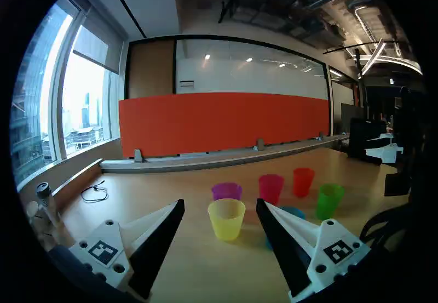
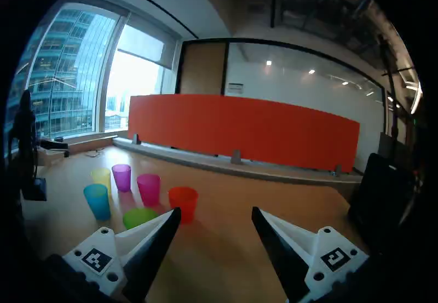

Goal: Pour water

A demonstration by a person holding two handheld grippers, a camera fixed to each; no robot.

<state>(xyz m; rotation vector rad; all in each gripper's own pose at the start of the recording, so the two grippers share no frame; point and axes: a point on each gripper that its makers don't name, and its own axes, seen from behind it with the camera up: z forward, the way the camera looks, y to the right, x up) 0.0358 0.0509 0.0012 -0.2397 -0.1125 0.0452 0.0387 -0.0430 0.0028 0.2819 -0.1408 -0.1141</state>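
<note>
Several plastic cups stand on the wooden desk. In the left gripper view, a yellow cup (image 1: 226,218) stands between my left gripper's (image 1: 219,207) open fingers, a little beyond the tips. Behind it are a purple cup (image 1: 226,191), a pink cup (image 1: 271,188), a red cup (image 1: 303,181) and a green cup (image 1: 329,200); a blue cup (image 1: 292,213) is partly hidden by the right finger. In the right gripper view, my right gripper (image 2: 215,213) is open and holds nothing; the red cup (image 2: 183,204), green cup (image 2: 139,217), blue cup (image 2: 98,201), pink cup (image 2: 148,189), purple cup (image 2: 121,177) and yellow cup (image 2: 101,177) stand to its left.
An orange divider panel (image 1: 224,121) runs along the desk's far edge. A black cable (image 1: 94,192) lies at the left near the window. Dark monitors and a chair (image 2: 383,199) stand at the right. Bare wood (image 2: 230,248) lies in front of my right gripper.
</note>
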